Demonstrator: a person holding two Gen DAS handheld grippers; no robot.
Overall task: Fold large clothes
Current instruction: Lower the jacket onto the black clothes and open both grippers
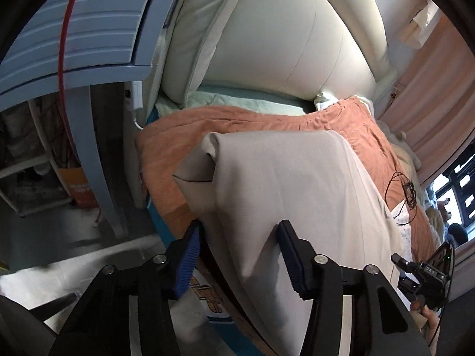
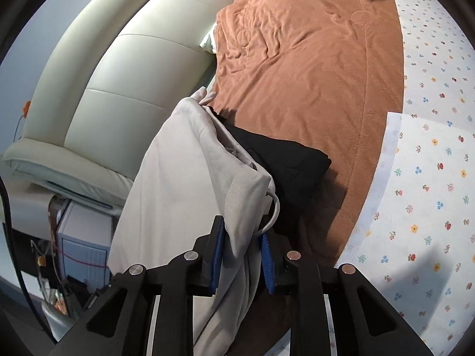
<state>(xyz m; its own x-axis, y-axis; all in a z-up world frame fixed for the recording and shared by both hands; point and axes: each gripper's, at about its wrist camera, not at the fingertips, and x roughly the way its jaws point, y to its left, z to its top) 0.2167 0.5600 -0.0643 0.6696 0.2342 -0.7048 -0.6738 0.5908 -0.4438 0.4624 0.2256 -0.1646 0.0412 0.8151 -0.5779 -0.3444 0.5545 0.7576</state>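
Note:
A large pale grey garment (image 1: pixel 282 184) hangs bunched between both grippers above a bed. In the left wrist view my left gripper (image 1: pixel 240 252) has its blue pads (image 1: pixel 286 252) closed on a thick fold of it. My right gripper (image 2: pixel 242 255) is shut on another bunch of the same grey garment (image 2: pixel 184 178), where a white drawstring (image 2: pixel 276 207) loops out. A folded black garment (image 2: pixel 291 163) lies on the orange blanket (image 2: pixel 311 74) just beyond the right gripper. The right gripper (image 1: pixel 421 273) and a hand (image 1: pixel 427 317) also show at the lower right of the left wrist view.
A cream padded headboard (image 1: pixel 282 44) stands at the bed's end. A blue bedside cabinet (image 1: pixel 74 29) sits left of the bed, with floor below. A floral sheet (image 2: pixel 430 148) covers the bed beside the blanket. A black cable (image 1: pixel 400 190) lies on the blanket.

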